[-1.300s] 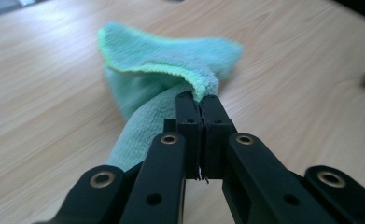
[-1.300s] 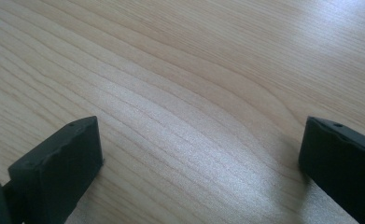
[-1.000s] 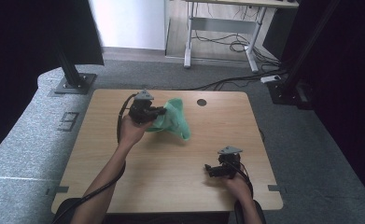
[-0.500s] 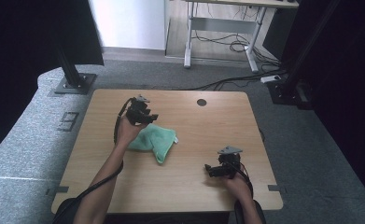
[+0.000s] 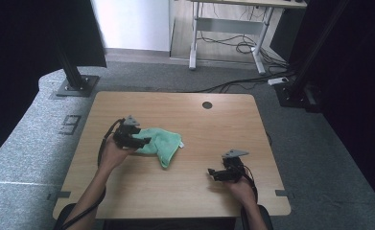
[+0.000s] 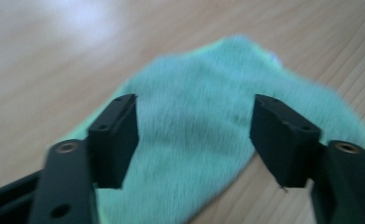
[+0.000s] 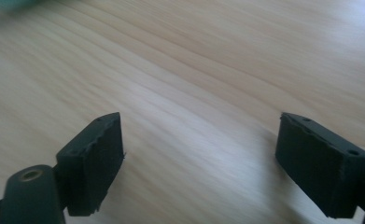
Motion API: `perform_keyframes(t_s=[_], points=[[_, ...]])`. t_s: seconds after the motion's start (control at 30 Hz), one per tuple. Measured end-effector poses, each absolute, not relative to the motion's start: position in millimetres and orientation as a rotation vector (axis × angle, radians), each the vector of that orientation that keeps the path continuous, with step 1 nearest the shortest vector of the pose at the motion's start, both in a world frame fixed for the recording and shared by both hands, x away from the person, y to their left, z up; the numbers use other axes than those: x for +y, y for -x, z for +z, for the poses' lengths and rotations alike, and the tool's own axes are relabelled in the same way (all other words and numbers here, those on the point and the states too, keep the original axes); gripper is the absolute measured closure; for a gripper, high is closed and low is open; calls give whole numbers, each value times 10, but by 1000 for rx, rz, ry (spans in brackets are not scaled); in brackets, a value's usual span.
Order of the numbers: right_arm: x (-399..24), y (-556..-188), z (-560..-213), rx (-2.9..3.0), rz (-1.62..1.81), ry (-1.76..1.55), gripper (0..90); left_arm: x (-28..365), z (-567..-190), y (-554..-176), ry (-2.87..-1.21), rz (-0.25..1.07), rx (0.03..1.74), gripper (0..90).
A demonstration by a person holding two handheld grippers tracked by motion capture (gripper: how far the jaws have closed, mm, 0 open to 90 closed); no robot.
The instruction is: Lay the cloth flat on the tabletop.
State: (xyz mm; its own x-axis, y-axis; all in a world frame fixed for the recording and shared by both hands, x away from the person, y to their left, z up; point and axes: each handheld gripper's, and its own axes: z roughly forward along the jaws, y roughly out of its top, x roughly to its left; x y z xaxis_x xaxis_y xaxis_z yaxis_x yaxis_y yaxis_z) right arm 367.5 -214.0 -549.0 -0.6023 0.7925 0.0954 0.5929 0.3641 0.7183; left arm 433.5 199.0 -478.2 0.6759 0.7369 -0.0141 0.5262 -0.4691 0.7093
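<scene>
The green cloth (image 5: 161, 143) lies rumpled, apparently fuzzy — both hand-held grippers, left (image 5: 144, 141) and right (image 5: 212, 172), gape empty.

One green cloth (image 5: 162, 143) is counted, lying crumpled on one wooden table (image 5: 185, 187). Two handheld grippers are counted: one left gripper (image 5: 144, 140) and one right gripper (image 5: 211, 172), each carried by one hand, so that two hands are seen. Two black jaws are counted on each gripper, four in all. One round cable hole (image 5: 206, 104) is seen in the tabletop. One grey three-cornered plate is borne by each gripper, two in total.
</scene>
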Motion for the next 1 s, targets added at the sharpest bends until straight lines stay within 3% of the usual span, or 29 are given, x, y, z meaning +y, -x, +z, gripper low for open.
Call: perform_keyframes(t_s=[0.27,0.67,0.8,0.97,1.0], points=[[-1600,-3683,-5345,2461,1167,-1056,231,2246,-5170,-4155,-2168,358,1041,199],[-783,-3801,-5248,2594,1226,-932,342,2278,-5383,-4181,-2204,406,1051,228],[-654,-3838,-5272,2623,1189,-921,385,2263,-5407,-4190,-2214,428,1050,293],[-535,-3913,-5316,2663,1194,-956,723,2251,-5388,-4185,-2197,427,1042,662],[-535,-3913,-5316,2663,1194,-956,723,2252,-5383,-4185,-2193,413,1042,662]])
